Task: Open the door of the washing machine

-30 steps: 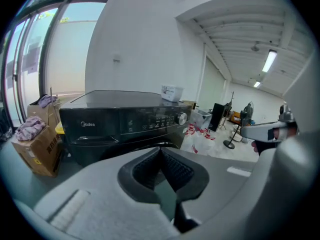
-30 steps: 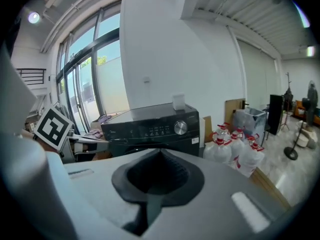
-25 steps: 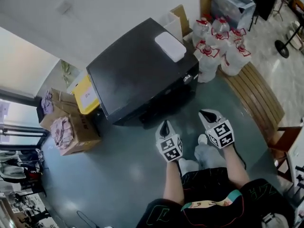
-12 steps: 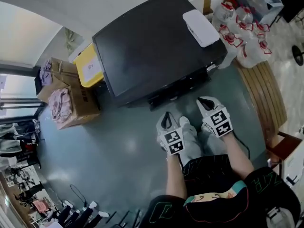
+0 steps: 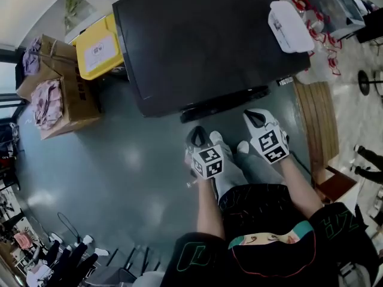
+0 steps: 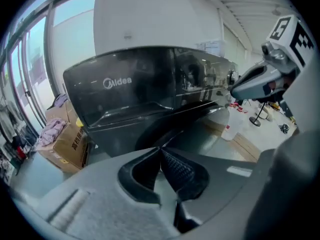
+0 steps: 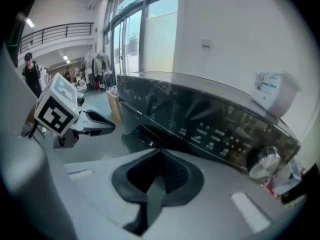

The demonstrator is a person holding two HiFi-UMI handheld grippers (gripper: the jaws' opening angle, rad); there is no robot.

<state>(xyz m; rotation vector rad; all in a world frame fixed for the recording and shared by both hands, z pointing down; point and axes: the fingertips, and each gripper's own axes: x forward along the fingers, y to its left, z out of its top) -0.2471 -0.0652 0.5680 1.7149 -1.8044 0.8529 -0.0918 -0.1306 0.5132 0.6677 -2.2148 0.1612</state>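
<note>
I see left gripper (image 5: pixel 196 136), right gripper (image 5: pixel 254 117) both clenched, empty. Glossy black washing machine (image 5: pixel 197 40) at 12 o'clock, round dark door (image 5: pixel 224 103) just beyond tips (white plastic box (image 5: pixel 290 26) on top, 1 o'clock). Yellow plastic bin (image 5: pixel 99 49), brown cardboard boxes (image 5: pixel 60 94) at 10 o'clock.

I get bright daylight from the windows (image 7: pixel 135 34), blown out white. Floor (image 5: pixel 128 160) carries soft glare patches. Washing machine (image 5: pixel 197 40) reads dark, its glossy front reflecting the room. Strong fisheye bending and black corners on both gripper views; near foreground blurry.
</note>
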